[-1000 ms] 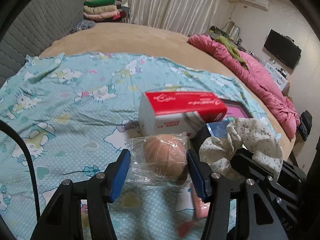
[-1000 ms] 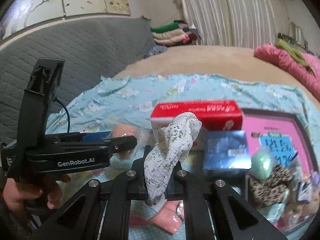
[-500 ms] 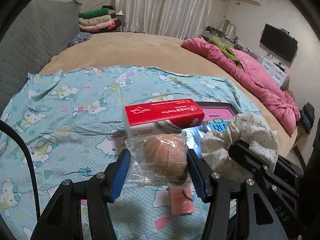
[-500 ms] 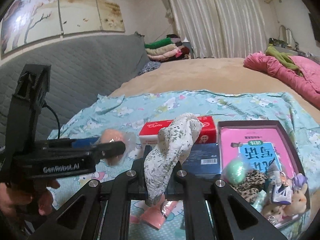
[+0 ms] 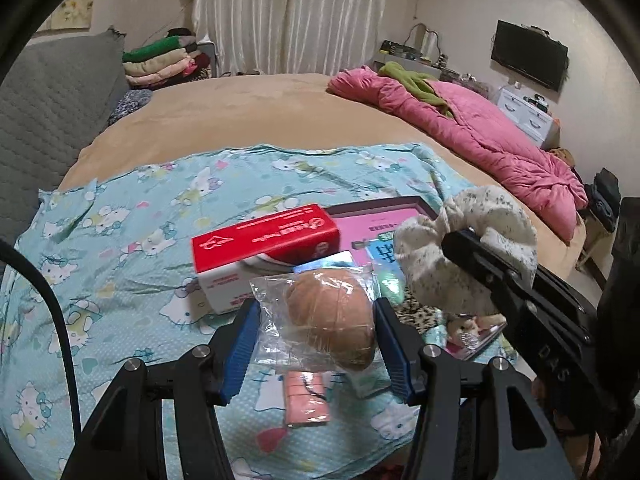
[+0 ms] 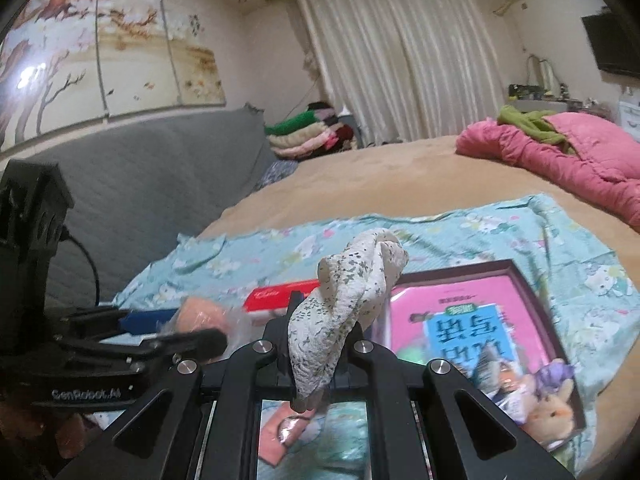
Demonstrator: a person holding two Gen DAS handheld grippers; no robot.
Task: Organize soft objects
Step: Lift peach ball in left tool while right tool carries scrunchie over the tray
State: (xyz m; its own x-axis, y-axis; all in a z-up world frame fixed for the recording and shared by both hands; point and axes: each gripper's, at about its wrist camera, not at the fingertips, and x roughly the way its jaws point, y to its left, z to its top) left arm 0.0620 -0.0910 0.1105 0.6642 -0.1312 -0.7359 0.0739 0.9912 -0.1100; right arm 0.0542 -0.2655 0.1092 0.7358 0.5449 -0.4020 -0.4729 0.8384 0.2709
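Note:
My left gripper (image 5: 314, 316) is shut on a round tan bun-like soft thing in a clear plastic wrapper (image 5: 332, 316), with its blue pads (image 5: 240, 344) pressing both sides; it hangs above the cartoon-cat sheet (image 5: 120, 260). The right gripper (image 6: 320, 344) is shut on a white floral cloth (image 6: 352, 292) that stands up out of the jaws. In the left wrist view that cloth (image 5: 492, 216) and the right gripper (image 5: 480, 256) sit just right of the bun. A dark-rimmed tray (image 6: 516, 276) below holds a pink book, a small plush toy (image 6: 552, 412) and other soft bits.
A red and white tissue box (image 5: 264, 236) lies on the sheet beside the tray, and a pink flat item (image 5: 306, 396) lies under the left gripper. A pink quilt (image 5: 480, 132) lines the bed's right side. The grey headboard (image 6: 140, 184) and folded clothes (image 5: 160, 60) stand at the left.
Both grippers have risen and drawn back from the bed with their loads still held. The box and tray now look smaller and lower, and more of the room shows.

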